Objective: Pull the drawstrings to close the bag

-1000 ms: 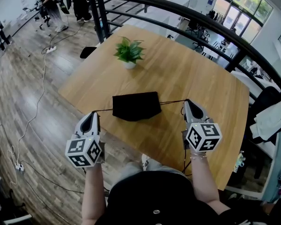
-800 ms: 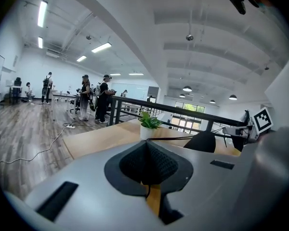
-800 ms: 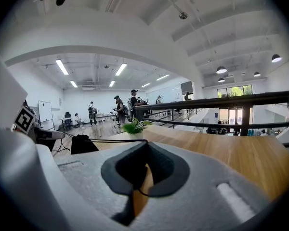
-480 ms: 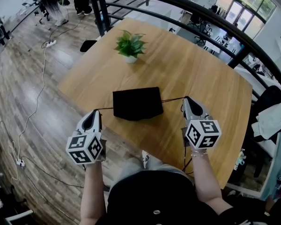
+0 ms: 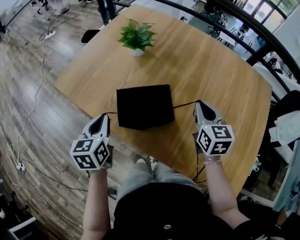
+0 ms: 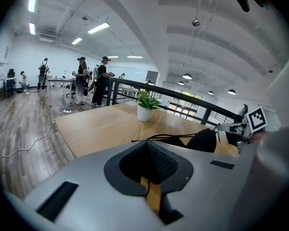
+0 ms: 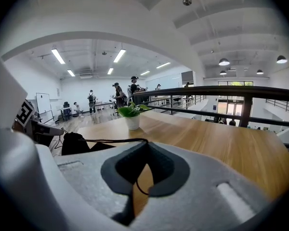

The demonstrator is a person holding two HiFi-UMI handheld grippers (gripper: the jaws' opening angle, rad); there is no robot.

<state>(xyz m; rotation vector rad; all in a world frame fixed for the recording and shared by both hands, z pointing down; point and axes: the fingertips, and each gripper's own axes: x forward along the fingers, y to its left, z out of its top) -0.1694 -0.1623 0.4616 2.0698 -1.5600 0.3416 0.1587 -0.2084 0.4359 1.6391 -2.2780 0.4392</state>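
**Hard to make out:** the mouth of the bag (image 5: 144, 106) is black on black, so its gathers cannot be told. Your own torso covers the bench's near edge. The people far off by the railing (image 5: 230, 20) are too small to describe.

**Left tongs** (image 5: 104, 118): clenched on the left drawstring (image 5: 111, 113), just off the bench's near left edge.

**Right tongs** (image 5: 199, 104): clenched on the right drawstring (image 5: 185, 103), over the bench.

**Bag:** lies flat near the bench's front edge, between your two tongs, with a cord stretched out to each side.

**Bench** (image 5: 210, 69): pale wood, with a potted plant (image 5: 136, 36) toward its far corner, well apart from the bag.

**Room:** plank floor (image 5: 20, 74) with a trailing cable (image 5: 38, 96), and a dark curved railing behind the bench.
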